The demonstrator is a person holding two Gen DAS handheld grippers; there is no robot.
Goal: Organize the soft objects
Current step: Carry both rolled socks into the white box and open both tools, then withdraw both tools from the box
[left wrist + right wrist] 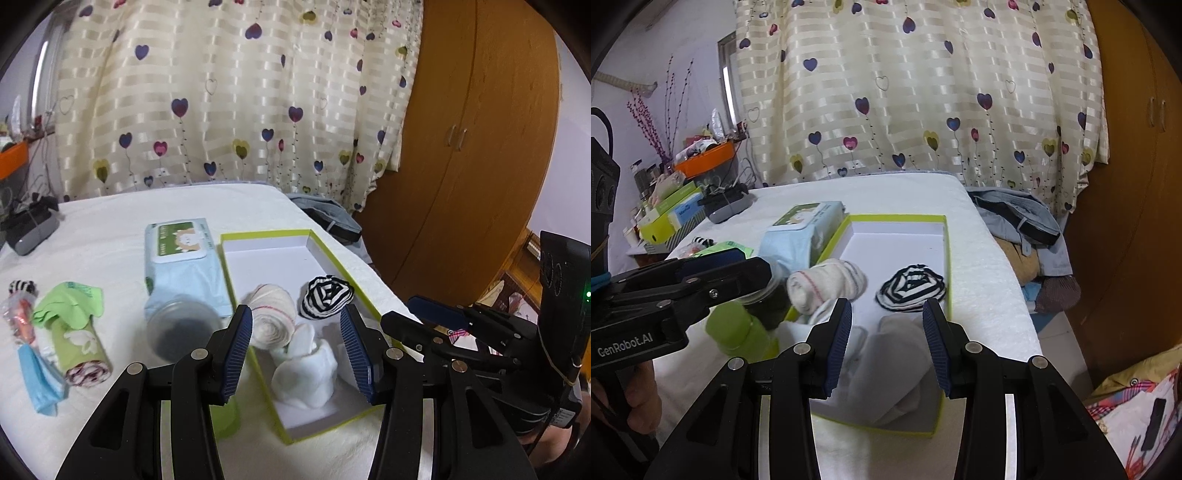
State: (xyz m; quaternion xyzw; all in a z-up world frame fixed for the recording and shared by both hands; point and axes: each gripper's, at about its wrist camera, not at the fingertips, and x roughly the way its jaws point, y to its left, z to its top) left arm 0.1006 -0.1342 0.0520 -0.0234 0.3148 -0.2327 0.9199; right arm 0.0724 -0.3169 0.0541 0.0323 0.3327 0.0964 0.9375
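White lettering "GenRobot.AI" on the black body of the left claw [714, 275], seen from the right wrist view. The wet-wipes pack [181, 242] carries a green label with a cartoon figure and small print along its edge, too small to read. A blue box [687, 209] on the side shelf bears a word too blurred to make out.

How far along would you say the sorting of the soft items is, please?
Done: cream roll, striped bundle and white cloth lie in the green-rimmed box. In hand: nothing; left gripper and right gripper are open. Left: green roll and blue cloth remain outside.
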